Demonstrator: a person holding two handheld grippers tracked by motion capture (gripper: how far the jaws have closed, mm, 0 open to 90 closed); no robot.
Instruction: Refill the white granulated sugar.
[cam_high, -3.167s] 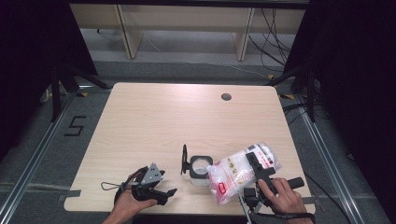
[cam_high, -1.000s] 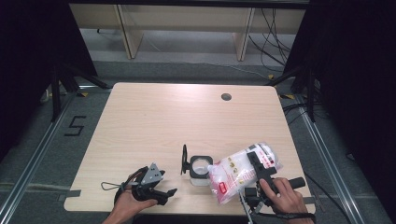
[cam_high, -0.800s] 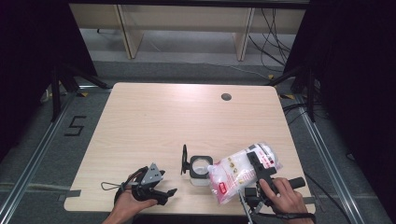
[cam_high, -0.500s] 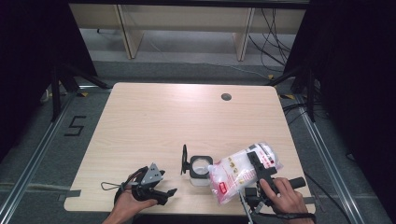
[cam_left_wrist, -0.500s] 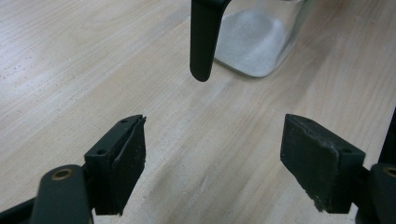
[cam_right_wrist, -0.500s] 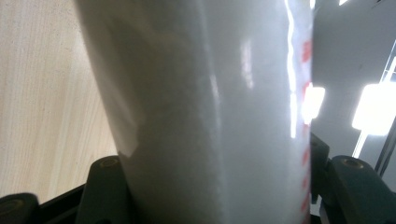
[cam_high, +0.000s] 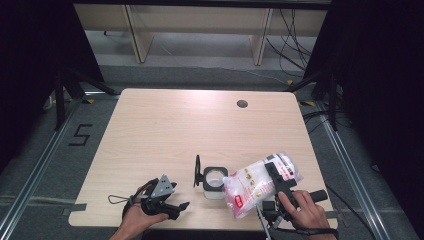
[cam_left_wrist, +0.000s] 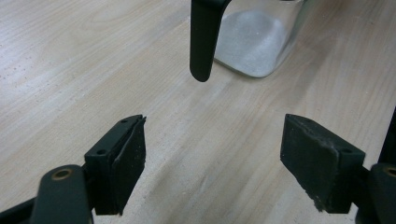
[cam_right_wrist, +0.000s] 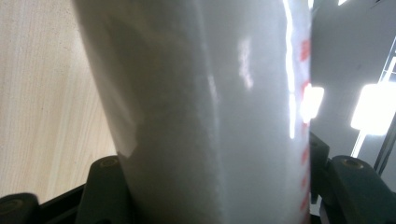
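High view: right tool (cam_high: 274, 176) clamps a clear plastic bag (cam_high: 252, 185) of white grains with red print, tilted, its lower end just beside a clear container (cam_high: 214, 181) with a raised black lid (cam_high: 197, 170). Left tool (cam_high: 167, 199) rests near the front edge of the desk (cam_high: 190, 125), wide bare wood beyond.
Left gripper view: jaws apart, nothing between; container (cam_left_wrist: 259, 39) ahead, white fill inside.
Right gripper view: bag (cam_right_wrist: 210, 116) pinched between both jaws, glossy, red marks along one side.
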